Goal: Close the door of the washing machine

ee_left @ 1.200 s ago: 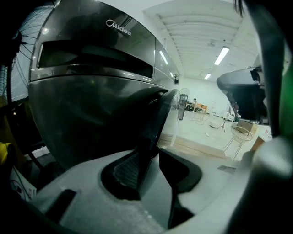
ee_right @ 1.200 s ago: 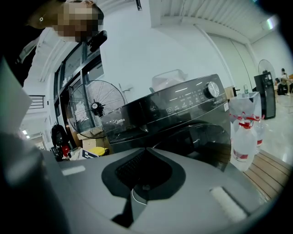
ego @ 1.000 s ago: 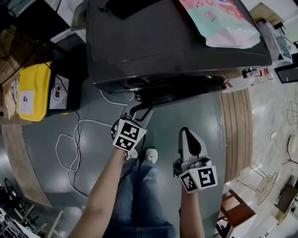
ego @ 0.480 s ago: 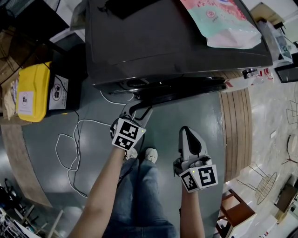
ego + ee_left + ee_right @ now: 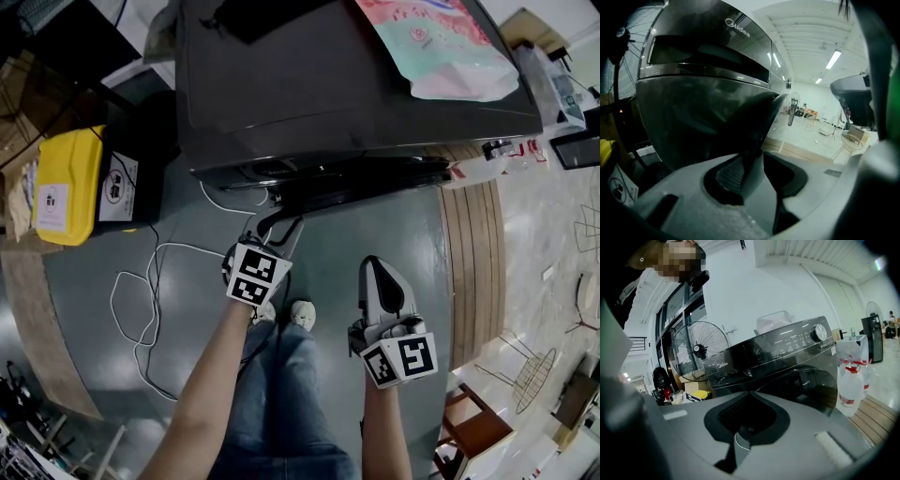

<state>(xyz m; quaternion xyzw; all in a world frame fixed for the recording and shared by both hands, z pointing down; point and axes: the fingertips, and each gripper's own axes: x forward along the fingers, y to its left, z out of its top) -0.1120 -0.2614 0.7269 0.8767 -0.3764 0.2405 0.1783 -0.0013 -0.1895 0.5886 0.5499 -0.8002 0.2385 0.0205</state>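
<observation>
The left gripper (image 5: 281, 228) is held low in front of the washing machine (image 5: 328, 84), its 2 jaws spread. Its own view shows what the head view cannot: the dark rim of the door (image 5: 759, 126) runs down between the jaws and lies against the ribbed left pad (image 5: 730, 171), with a gap on the rim's other side before the right pad. From above, the door (image 5: 375, 183) is only a glossy band standing out from the machine's front, just ahead of this gripper's tips.

The right gripper (image 5: 373, 265) hangs further back from the machine, well apart from the door and to the right of the left gripper. Its view shows the jaws pressed together to 1 point with nothing between them (image 5: 749, 394). Ahead of it that view gives the machine's whole face, with the control panel and the round door (image 5: 806, 380) below it, a standing fan (image 5: 701, 348) off to the left and clear plastic bottles (image 5: 848, 376) off to the right.

Only the head view shows a pink and teal bag (image 5: 436, 42) on the machine's top, a yellow bin (image 5: 66, 183) far left of the left gripper, and a white cable (image 5: 141, 291) looped on the floor beside it.
</observation>
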